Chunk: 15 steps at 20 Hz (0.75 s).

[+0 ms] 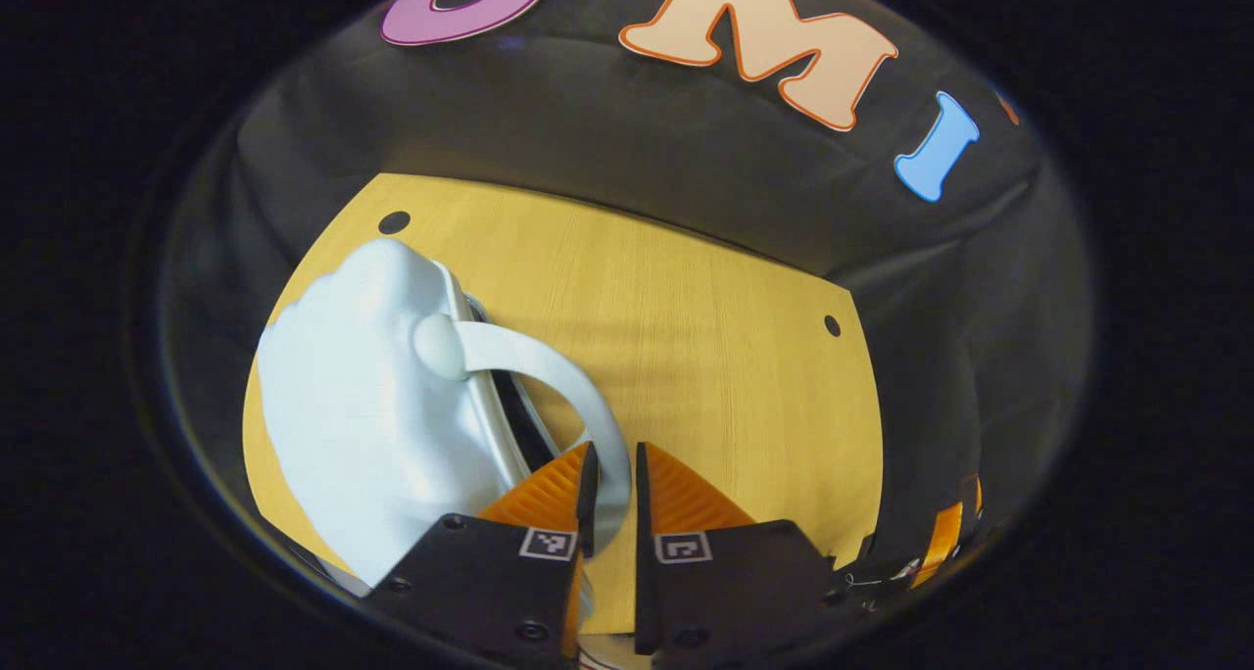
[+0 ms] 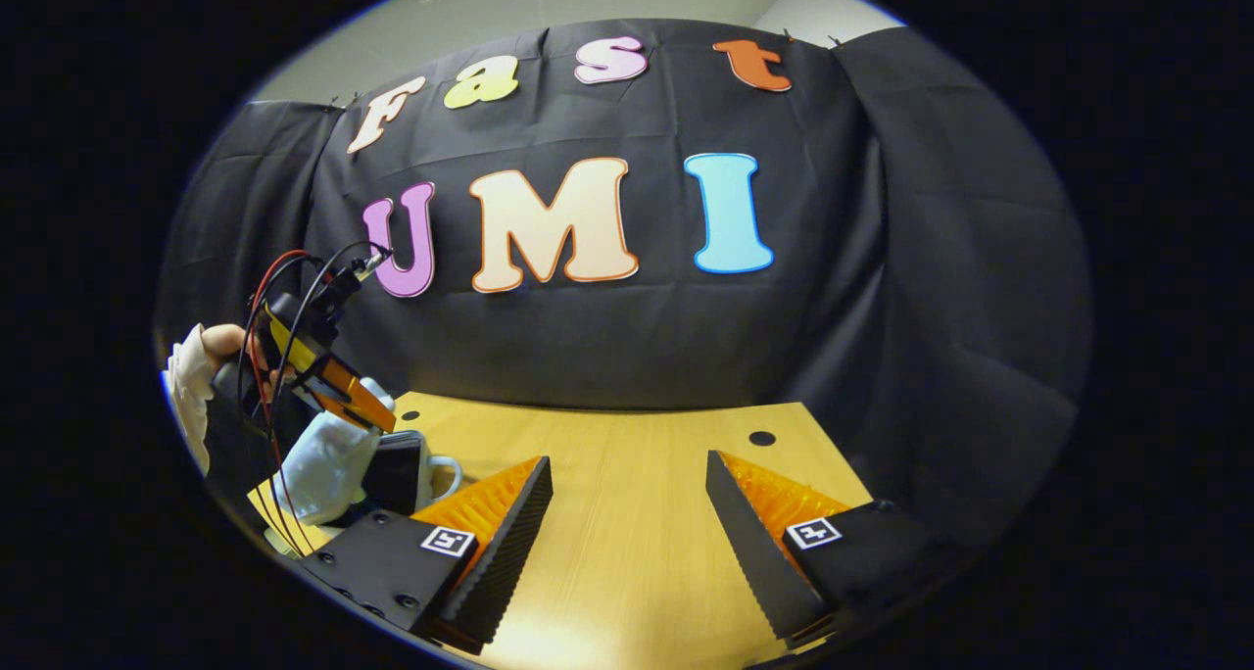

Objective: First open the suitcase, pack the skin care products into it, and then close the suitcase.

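Note:
A small pale blue suitcase [image 1: 362, 415] lies on the wooden table [image 1: 705, 376] at the left of the left gripper view. Its curved white handle [image 1: 549, 366] arcs down between my left gripper's [image 1: 614, 454] orange fingers, which are shut on it. A dark gap runs along the case's seam beside the handle. In the right gripper view the suitcase [image 2: 328, 464] sits at the far left with the left gripper [image 2: 367, 410] above it. There the handle [image 2: 446, 469] sticks out toward the middle. My right gripper [image 2: 627, 474] hovers open over bare table [image 2: 627, 552], holding nothing.
A hand [image 2: 211, 342] with a white sleeve holds the left gripper, with red and black cables trailing from it. The table has small dark holes [image 1: 832, 325] near its far edge. Black cloth walls close in the back and sides.

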### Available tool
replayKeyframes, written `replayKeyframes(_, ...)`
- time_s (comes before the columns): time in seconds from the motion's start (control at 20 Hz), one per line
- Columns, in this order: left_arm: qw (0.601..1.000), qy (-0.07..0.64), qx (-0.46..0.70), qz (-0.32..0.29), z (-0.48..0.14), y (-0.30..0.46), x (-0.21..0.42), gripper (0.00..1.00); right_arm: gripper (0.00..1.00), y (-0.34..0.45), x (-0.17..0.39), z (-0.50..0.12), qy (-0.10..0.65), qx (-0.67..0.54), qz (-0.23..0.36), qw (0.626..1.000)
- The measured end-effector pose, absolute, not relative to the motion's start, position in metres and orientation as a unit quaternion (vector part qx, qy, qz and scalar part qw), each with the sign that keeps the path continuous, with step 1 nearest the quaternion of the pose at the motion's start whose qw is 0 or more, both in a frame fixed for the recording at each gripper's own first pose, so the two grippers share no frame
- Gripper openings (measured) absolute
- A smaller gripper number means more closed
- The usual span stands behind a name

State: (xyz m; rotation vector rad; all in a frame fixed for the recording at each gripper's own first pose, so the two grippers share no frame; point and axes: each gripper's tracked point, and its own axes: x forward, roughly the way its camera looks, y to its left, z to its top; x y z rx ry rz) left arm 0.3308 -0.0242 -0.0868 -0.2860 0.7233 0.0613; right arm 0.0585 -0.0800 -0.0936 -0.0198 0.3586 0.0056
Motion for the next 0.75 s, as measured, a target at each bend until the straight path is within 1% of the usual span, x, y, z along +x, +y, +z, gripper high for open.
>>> replayKeyframes(0.05, 0.929, 0.348, -0.126, 0.030, -0.085, -0.026, 0.331, 0.31, 0.99, -0.084, 0.058, -0.091, 0.174, -0.008, -0.002, 0.985)
replayKeyframes(0.15, 0.936, 0.339, -0.082, 0.038, -0.083, -0.026, 0.329, 0.67, 0.99, -0.087, 0.056, -0.085, 0.168, -0.001, -0.008, 0.986)
replayKeyframes(0.2, 0.940, 0.334, -0.060, 0.042, -0.080, -0.028, 0.326, 0.82, 0.99, -0.088, 0.056, -0.083, 0.167, 0.003, -0.011, 0.986)
replayKeyframes(0.25, 0.943, 0.328, -0.042, 0.041, -0.077, -0.032, 0.324, 0.88, 0.99, -0.089, 0.055, -0.082, 0.165, 0.006, -0.013, 0.986)
replayKeyframes(0.4, 0.949, 0.314, -0.018, 0.010, -0.069, -0.059, 0.301, 0.88, 0.99, -0.091, 0.053, -0.080, 0.159, 0.008, -0.019, 0.987)
replayKeyframes(0.5, 0.948, 0.320, -0.006, -0.003, -0.076, -0.071, 0.287, 0.88, 0.99, -0.087, 0.052, -0.080, 0.162, 0.017, -0.017, 0.986)
replayKeyframes(0.55, 0.946, 0.323, -0.005, -0.008, -0.080, -0.078, 0.279, 0.87, 0.96, -0.085, 0.050, -0.079, 0.159, 0.021, -0.016, 0.987)
replayKeyframes(0.6, 0.945, 0.328, -0.007, -0.013, -0.085, -0.086, 0.272, 0.87, 0.99, -0.084, 0.049, -0.075, 0.154, 0.023, -0.016, 0.988)
replayKeyframes(0.75, 0.941, 0.337, -0.012, -0.025, -0.098, -0.102, 0.257, 0.87, 0.99, -0.081, 0.041, -0.070, 0.143, 0.025, -0.015, 0.989)
